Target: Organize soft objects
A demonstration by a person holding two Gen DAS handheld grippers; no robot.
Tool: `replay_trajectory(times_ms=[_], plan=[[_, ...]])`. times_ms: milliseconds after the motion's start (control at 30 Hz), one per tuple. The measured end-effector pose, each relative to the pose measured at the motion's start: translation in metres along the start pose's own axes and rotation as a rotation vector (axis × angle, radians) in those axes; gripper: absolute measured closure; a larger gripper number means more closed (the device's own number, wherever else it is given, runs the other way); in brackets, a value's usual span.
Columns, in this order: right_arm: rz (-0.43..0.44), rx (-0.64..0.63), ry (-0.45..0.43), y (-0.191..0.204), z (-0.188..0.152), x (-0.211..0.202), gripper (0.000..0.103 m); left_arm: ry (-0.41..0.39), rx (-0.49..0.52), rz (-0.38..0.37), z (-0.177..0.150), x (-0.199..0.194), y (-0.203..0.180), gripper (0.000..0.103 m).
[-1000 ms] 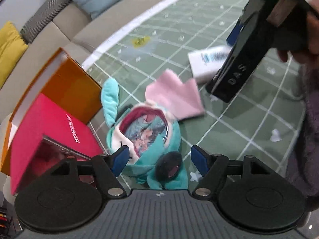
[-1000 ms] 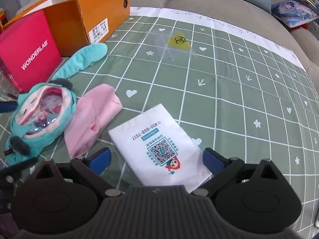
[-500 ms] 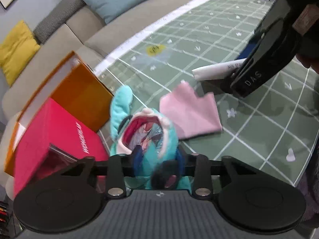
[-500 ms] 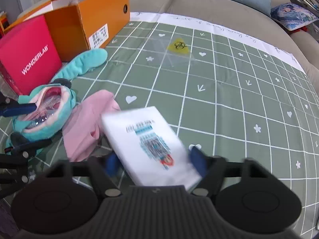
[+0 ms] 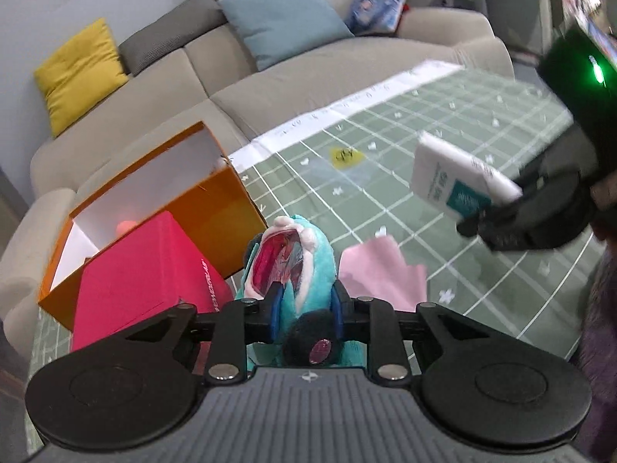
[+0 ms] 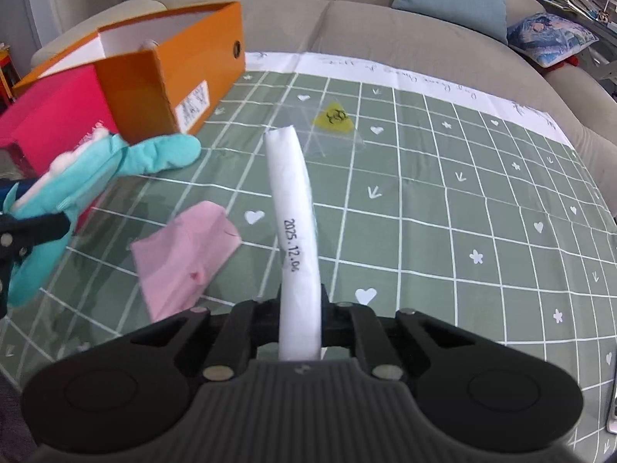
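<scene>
Two soft items are lifted, none boxed yet. At nine o'clock the open orange cardboard box (image 5: 162, 200) waits. The left gripper (image 5: 304, 308), just closing, clenches the teal plush toy (image 5: 304, 254); the pink cloth (image 6: 185, 254) lies on the green checked mat (image 6: 424, 212); the right gripper (image 6: 300, 308), just closing, grasps the white tissue pack (image 6: 295, 212).

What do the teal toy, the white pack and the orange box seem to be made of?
Teal toy: plush fabric, fuzzy nap, dents between the pads. White pack: probably a soft plastic-wrapped tissue pack; smooth, printed date, bends slightly. Orange box: cardboard, matte orange outside, white inside, straight folded edges.
</scene>
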State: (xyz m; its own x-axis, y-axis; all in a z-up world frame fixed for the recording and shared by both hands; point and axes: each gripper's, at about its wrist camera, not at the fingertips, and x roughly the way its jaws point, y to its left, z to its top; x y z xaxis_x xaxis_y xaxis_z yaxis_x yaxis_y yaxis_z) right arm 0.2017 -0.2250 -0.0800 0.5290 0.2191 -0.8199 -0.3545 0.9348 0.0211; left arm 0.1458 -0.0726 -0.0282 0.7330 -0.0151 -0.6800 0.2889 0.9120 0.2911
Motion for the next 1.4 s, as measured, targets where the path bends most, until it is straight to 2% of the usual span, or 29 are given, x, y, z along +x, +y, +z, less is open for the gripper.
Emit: replay_trajectory(times_ms=[100,333,467,833,1133,1400], plan=[[-0.016,-0.009,0.009,0.007,-0.001,-0.012,0.095,-0.012,-0.056,-0.028,0.003,-0.013,0.006,0.075],[-0.050,-0.061,-0.015,0.028,0.000,-0.050,0.095,-0.046,-0.104,-0.048,0.003,-0.046,0.012,0.075],[-0.020,-0.043,-0.022,0.036,-0.004,-0.071,0.095,-0.071,-0.134,-0.056,0.001,-0.067,0.018,0.075],[0.035,-0.098,-0.069,0.075,0.002,-0.113,0.095,-0.163,-0.198,-0.031,-0.001,-0.119,0.046,0.075],[0.094,-0.185,-0.129,0.120,0.032,-0.135,0.095,-0.203,-0.200,0.044,0.002,-0.132,0.089,0.075],[0.178,-0.225,-0.155,0.146,0.081,-0.133,0.095,-0.208,-0.158,0.099,0.016,-0.119,0.138,0.075]])
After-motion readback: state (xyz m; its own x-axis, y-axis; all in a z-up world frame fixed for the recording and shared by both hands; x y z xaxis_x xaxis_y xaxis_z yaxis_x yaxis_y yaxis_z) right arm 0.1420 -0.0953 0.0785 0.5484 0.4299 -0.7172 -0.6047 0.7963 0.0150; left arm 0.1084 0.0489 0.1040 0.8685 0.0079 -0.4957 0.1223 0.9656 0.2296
